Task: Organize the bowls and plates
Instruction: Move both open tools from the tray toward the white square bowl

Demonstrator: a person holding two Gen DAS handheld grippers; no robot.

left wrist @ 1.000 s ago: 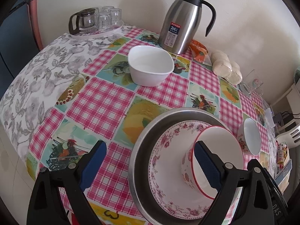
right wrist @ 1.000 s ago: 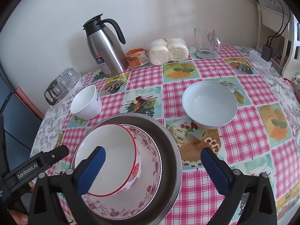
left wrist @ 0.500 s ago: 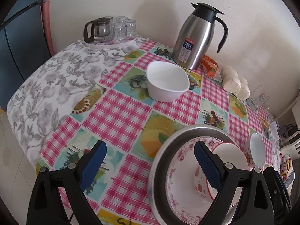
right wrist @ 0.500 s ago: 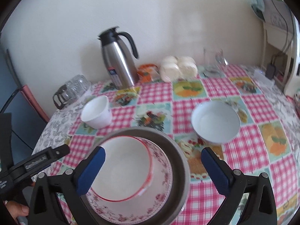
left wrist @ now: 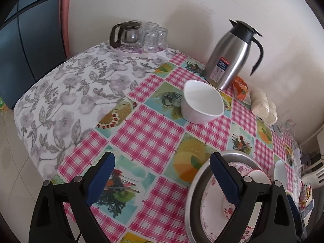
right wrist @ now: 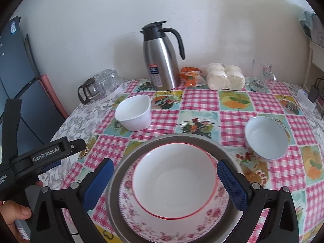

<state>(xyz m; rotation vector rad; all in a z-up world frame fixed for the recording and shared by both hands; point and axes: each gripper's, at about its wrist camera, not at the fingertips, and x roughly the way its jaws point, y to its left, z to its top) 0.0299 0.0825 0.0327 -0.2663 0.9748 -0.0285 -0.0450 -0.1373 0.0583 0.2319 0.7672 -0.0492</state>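
A grey metal pan (right wrist: 182,138) near the table's front edge holds a pink-flowered plate (right wrist: 131,199). In the plate sits a red-rimmed white bowl (right wrist: 176,179), upright. My right gripper (right wrist: 166,182) is open, its blue pads either side of the bowl and above the stack, holding nothing. My left gripper (left wrist: 162,179) is open over bare tablecloth, left of the pan (left wrist: 192,190); from the right wrist view it (right wrist: 79,144) shows at the far left. A white squarish bowl (left wrist: 200,105) stands mid-table. A flower-sided bowl (right wrist: 265,137) stands right of the pan.
A steel thermos jug (right wrist: 162,60) stands against the wall, with an orange packet (right wrist: 190,77) and wrapped buns (right wrist: 224,78) beside it. A glass mug (right wrist: 261,75) is at the back right. A tray of glasses and a small teapot (left wrist: 139,38) fills the back left corner. A hand (right wrist: 12,214) shows bottom left.
My left gripper has drawn back and left, away from the pan. The right wrist view has shifted so the pan and bowl now lie centred between its open fingers.
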